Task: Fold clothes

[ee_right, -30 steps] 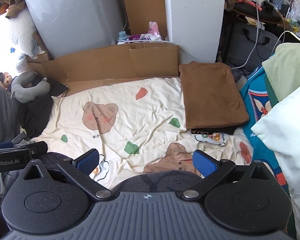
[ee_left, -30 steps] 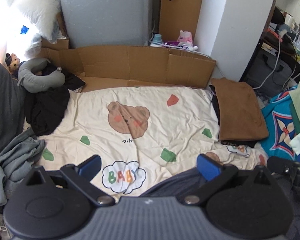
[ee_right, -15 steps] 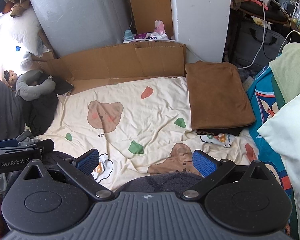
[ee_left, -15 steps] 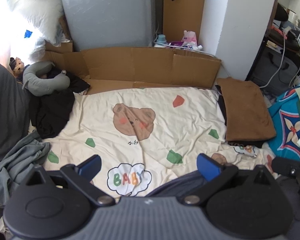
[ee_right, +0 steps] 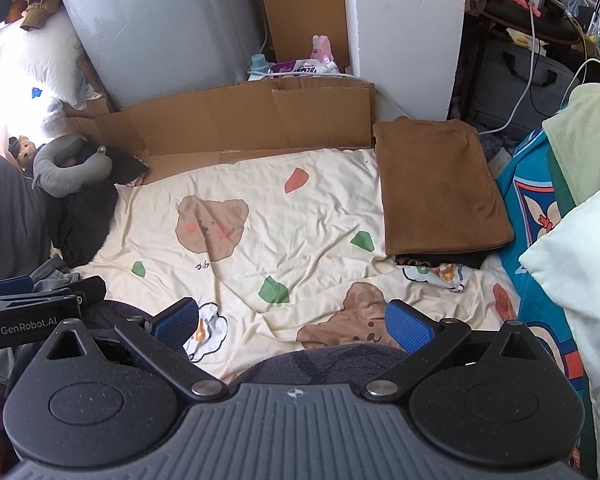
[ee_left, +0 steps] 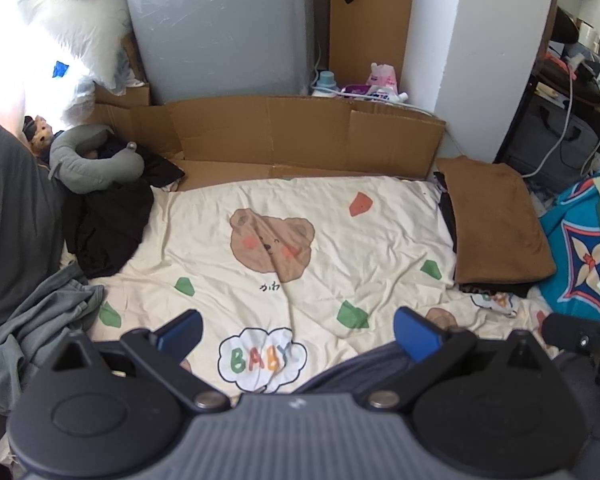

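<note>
Cream bear-print sheet (ee_left: 300, 240) is lying mid-frame, folded brown garment (ee_right: 440, 188) sitting right; left claw (ee_left: 298, 330) and right claw (ee_right: 294, 320) are hovering agape, empty.

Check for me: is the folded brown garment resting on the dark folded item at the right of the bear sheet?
Touching. The right wrist view shows the brown garment lying flat directly on the dark folded item, whose edge sticks out beneath its near side, with no gap.
</note>
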Demonstrator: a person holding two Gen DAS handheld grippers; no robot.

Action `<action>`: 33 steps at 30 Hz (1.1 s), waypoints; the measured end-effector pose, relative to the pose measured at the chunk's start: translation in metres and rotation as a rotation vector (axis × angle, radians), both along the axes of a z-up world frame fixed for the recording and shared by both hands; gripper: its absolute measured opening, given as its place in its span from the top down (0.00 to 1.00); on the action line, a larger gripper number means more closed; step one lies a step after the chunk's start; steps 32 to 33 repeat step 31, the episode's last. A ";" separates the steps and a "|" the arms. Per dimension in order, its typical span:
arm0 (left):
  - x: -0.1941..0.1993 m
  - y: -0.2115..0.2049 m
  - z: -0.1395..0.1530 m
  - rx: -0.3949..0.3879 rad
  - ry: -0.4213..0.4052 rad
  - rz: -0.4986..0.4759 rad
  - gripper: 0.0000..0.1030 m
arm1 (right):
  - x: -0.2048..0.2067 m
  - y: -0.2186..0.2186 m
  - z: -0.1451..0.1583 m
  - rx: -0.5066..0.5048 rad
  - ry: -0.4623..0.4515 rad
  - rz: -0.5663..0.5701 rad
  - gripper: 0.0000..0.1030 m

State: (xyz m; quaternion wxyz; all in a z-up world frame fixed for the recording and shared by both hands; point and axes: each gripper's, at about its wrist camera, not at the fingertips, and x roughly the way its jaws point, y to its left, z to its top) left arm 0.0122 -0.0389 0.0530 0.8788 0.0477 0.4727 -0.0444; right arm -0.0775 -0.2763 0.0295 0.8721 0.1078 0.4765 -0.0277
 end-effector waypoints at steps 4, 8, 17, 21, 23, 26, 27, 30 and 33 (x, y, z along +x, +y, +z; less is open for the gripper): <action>-0.001 0.004 0.000 -0.011 0.004 0.014 0.00 | 0.001 0.001 -0.001 -0.008 0.003 0.003 0.01; -0.003 0.007 0.001 -0.021 0.006 0.039 0.00 | 0.002 0.003 -0.001 -0.020 0.010 0.011 0.01; -0.010 0.004 0.005 0.016 -0.029 0.049 0.00 | 0.006 0.007 -0.002 -0.038 0.031 0.029 0.01; -0.011 0.006 0.004 0.013 -0.029 0.057 0.00 | 0.008 0.010 -0.001 -0.061 0.036 0.037 0.01; -0.010 0.006 0.004 0.008 -0.024 0.059 0.00 | 0.008 0.011 0.000 -0.064 0.036 0.047 0.01; -0.010 0.005 0.004 0.008 -0.020 0.060 0.00 | 0.010 0.011 0.002 -0.063 0.037 0.059 0.01; -0.010 0.004 0.004 0.011 -0.021 0.057 0.00 | 0.011 0.010 0.003 -0.062 0.035 0.063 0.01; -0.011 0.003 0.005 0.015 -0.022 0.055 0.00 | 0.015 0.010 0.005 -0.073 0.028 0.073 0.01; -0.012 0.002 0.005 0.016 -0.021 0.055 0.00 | 0.016 0.011 0.006 -0.077 0.026 0.078 0.01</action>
